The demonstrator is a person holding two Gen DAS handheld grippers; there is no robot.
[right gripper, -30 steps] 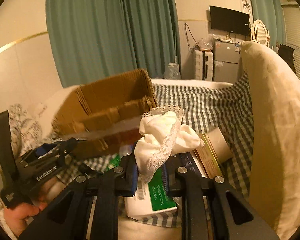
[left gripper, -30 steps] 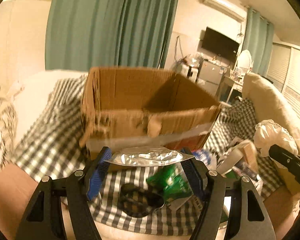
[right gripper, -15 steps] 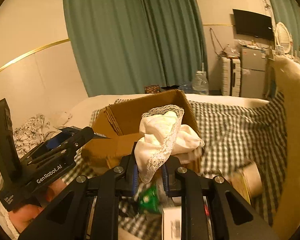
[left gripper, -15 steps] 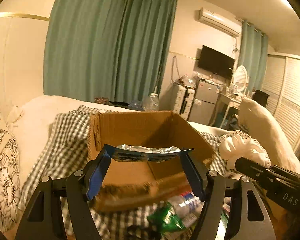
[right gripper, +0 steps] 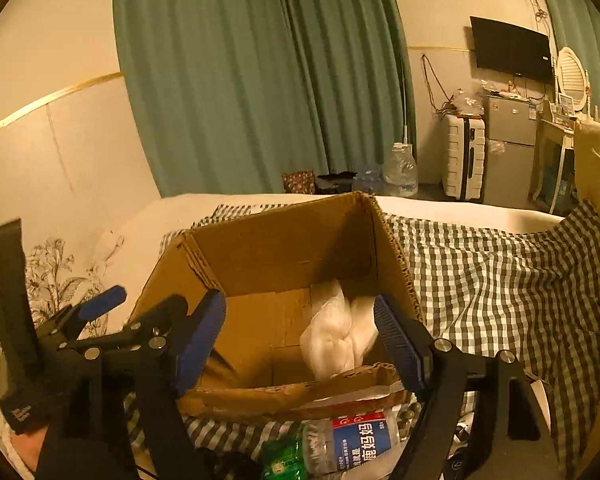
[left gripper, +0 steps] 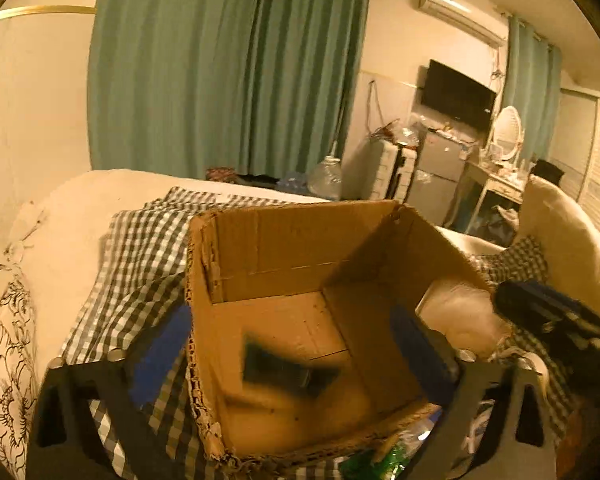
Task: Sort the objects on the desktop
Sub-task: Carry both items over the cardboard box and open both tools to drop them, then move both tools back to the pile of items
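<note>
Both jaws just opened, released, nothing between. White cloth [right gripper: 340, 336] falling into cardboard box [right gripper: 284, 256], right gripper [right gripper: 300, 338] above; soft, light, pinch any fold. Dark packet [left gripper: 288, 368] at 6 o'clock under left gripper [left gripper: 292, 356]: crinkly, slippery, take edges.

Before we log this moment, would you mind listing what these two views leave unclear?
- Left wrist view: the dark packet in the cardboard box is smeared by motion blur; its type is unreadable.
- Left wrist view: the white cloth is partly hidden by the box wall.
- Right wrist view: the white cloth is blurred; whether it has landed is unclear.
- Right wrist view: the plastic bottle is cut off by the bottom edge and right gripper.
</note>
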